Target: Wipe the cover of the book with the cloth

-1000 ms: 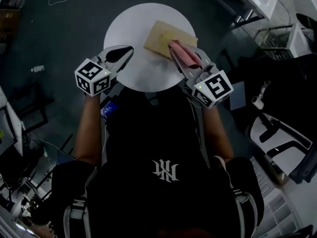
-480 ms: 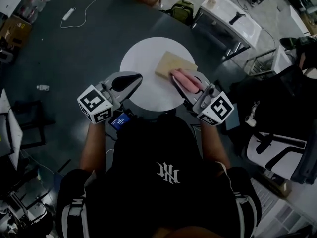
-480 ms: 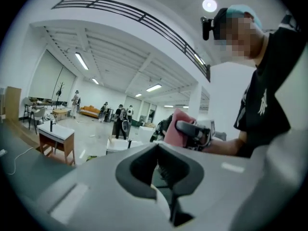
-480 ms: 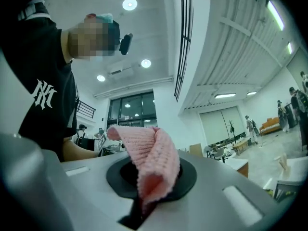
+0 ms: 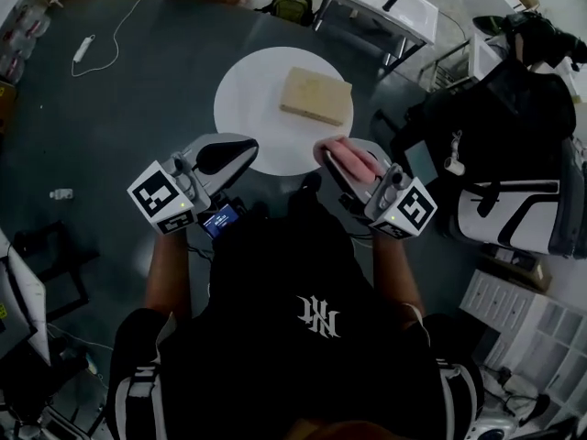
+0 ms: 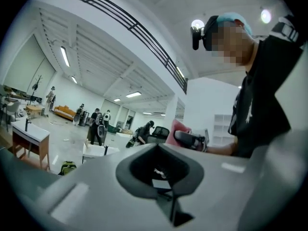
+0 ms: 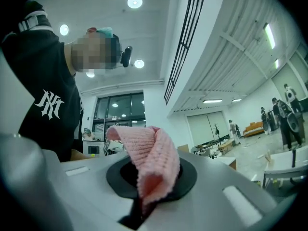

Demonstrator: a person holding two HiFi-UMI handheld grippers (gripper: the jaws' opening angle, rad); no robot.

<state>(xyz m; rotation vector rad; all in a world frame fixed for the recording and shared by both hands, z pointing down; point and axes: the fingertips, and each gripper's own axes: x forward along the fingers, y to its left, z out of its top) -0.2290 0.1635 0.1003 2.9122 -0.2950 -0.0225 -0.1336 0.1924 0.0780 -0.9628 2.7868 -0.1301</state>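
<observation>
Holding pink cloth (image 7: 155, 163) in right tool (image 5: 330, 156); book (image 5: 316, 96) on table (image 5: 248, 108).

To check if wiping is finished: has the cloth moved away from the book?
Yes. The cloth left the book, back toward the person.

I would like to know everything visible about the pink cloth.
The cloth is pink, in a soft-looking ribbed knit. It is folded over itself, and its lower end is pinched between the shut jaws of the right gripper. The free part stands up and droops over. It is held in the air, apart from the book, touching only the gripper.
</observation>
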